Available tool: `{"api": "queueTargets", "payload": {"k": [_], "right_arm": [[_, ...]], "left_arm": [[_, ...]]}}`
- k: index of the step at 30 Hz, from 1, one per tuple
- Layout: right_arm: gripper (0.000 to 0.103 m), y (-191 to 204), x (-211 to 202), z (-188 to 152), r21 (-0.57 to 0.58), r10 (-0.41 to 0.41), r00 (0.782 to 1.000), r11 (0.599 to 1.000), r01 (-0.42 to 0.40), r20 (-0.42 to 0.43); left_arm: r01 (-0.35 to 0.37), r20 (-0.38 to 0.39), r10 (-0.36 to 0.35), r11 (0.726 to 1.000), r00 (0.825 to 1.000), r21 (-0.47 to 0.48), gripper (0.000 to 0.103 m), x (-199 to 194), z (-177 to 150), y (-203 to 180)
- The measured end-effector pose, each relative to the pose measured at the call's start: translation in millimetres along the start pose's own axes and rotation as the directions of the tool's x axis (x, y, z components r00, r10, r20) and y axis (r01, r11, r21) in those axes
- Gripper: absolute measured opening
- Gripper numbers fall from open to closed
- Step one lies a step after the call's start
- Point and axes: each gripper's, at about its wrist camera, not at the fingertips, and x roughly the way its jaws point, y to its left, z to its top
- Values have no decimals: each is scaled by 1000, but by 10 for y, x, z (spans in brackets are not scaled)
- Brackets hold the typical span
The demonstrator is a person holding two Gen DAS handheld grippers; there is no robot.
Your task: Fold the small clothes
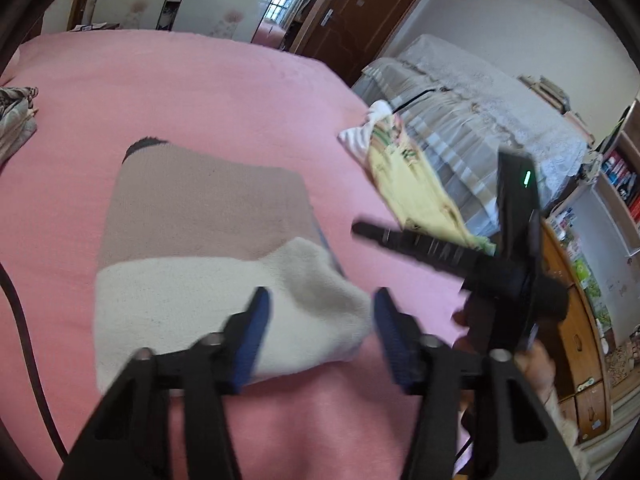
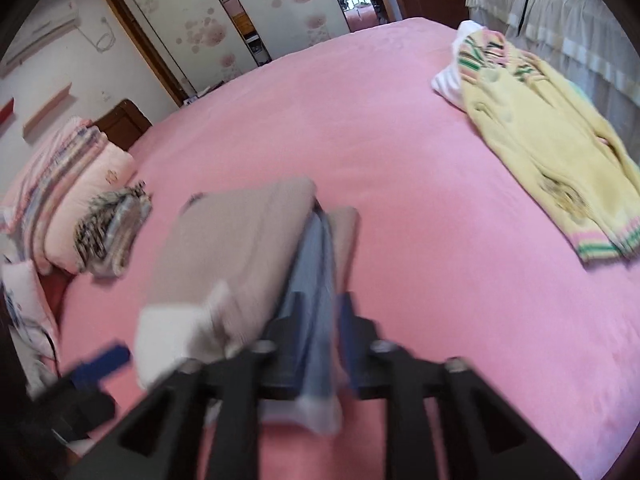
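**Folded fleece garment on pink bedspread**

A folded beige-and-cream fleece garment is laid near the middle of the pink plush bedspread. The left gripper is held with jaws apart over the garment's cream corner. The right gripper is clamped on the garment's blue-grey edge. A yellow knitted sweater is spread well apart from the garment.

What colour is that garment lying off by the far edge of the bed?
Pale yellow, with pink and green striped trim on the yellow garment; clearest in the right wrist view.
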Motion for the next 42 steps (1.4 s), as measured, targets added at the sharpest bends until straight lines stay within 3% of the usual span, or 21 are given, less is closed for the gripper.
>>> {"api": "queueTargets", "payload": {"k": [1,2,4,7,11,13,14,18,28,31,33,35,40,42], "right_arm": [[54,26,49,108,5,13,1000,1000,-13,5],[55,48,91,171,8,19,1000,1000,-19,6],[55,111,235,353,6,22,1000,1000,-22,-11],[55,214,499,551,-30,-12,998,1000,11,-54],[52,307,863,686,-89,-62,990,995,51,-124],[38,337,980,695,-126,-91,985,989,72,-149],[37,348,1036,685,-148,-110,980,985,86,-163],[37,298,1199,560,-202,-189,964,968,151,-188],[44,231,980,418,-152,-172,976,977,152,-131],[45,308,810,387,-176,-177,978,972,156,-113],[45,362,698,346,-179,-168,980,973,147,-105],[45,432,560,306,-187,-158,984,972,141,-83],[45,699,230,135,-219,-131,991,968,120,-33],[45,820,114,26,-247,-126,992,962,116,-26]], "left_arm": [[-17,-17,17,1000,1000,-10,30,67,3,38],[-25,-24,25,999,999,-26,26,130,4,81],[-44,-33,42,998,999,-41,25,250,15,128],[-14,-60,11,998,998,-59,24,405,36,122],[2,-109,-5,1000,994,-27,24,642,-55,16],[0,-127,-5,999,992,-40,24,745,-113,44],[4,-134,-12,998,991,-57,24,804,-137,81],[8,-128,-11,1000,992,-25,24,863,-175,92],[-6,-138,9,1000,990,22,24,872,-131,-31],[1,-146,0,1000,989,7,29,817,-72,-51],[13,-150,-13,1000,989,-1,41,741,-37,-74],[-4,-146,4,1000,989,2,60,637,-11,-109],[-64,-140,73,995,987,70,65,318,6,-235],[-125,-152,141,986,978,112,67,168,-1,-239]]}}
